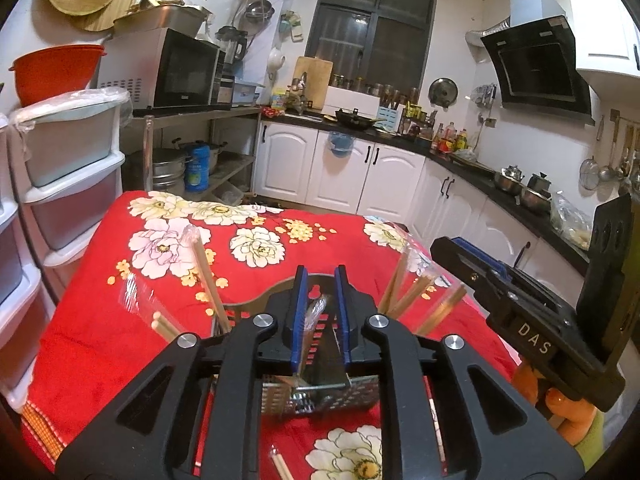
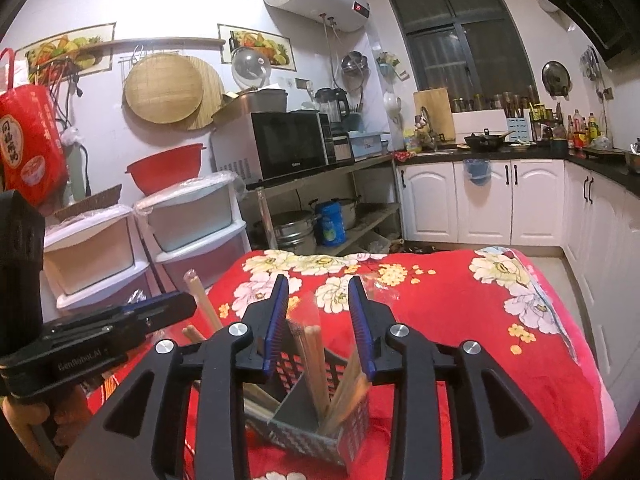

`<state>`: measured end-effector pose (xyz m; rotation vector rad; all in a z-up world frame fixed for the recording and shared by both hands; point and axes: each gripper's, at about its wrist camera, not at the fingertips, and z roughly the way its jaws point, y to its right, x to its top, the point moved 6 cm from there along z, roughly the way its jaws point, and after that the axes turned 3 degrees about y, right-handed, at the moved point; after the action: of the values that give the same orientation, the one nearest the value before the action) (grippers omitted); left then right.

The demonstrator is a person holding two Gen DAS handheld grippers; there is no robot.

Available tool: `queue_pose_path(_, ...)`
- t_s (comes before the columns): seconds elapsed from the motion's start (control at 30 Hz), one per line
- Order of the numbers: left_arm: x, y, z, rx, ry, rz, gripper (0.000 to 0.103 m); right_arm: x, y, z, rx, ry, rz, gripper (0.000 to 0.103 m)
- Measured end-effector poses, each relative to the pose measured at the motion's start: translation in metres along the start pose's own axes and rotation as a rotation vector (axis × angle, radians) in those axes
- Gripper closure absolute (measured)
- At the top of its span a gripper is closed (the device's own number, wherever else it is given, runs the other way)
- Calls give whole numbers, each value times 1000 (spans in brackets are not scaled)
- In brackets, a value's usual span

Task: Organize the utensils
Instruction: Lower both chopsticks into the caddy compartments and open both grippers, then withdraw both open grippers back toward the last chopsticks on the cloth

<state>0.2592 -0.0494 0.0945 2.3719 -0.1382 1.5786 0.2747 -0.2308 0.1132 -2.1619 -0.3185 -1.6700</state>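
A dark slotted utensil holder (image 1: 320, 380) stands on the red floral cloth, also in the right wrist view (image 2: 320, 412). Several plastic-wrapped chopstick pairs (image 1: 206, 276) stick up out of its compartments, and the right wrist view shows them too (image 2: 316, 360). My left gripper (image 1: 320, 280) is open right above the holder, with a wrapped chopstick pair (image 1: 314, 312) between its jaws, not clamped. My right gripper (image 2: 320, 292) is open and empty above the holder. One wrapped pair (image 1: 282, 466) lies on the cloth in front of the holder.
The table's red floral cloth (image 1: 160, 240) ends near white drawer units (image 1: 68, 168) on the left. White cabinets and a dark counter (image 1: 460, 156) run behind and right. The other gripper's body (image 1: 532, 320) is close on the right.
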Motion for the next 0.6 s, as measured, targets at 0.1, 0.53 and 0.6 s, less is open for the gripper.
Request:
queue_pose_path(0.1, -1, 2, -8, -3, 6, -1, 88, -2, -1, -9, -8, -2, -9, 69)
queue_pose_path(0.53, -8, -4, -37, 0, 23, -20, 61, -8, -10, -40, -19, -10, -38, 55)
queue_pose_path(0.6, -10, -6, -42, 2, 29, -24, 54, -10, -12, -44, -18, -13, -42, 53)
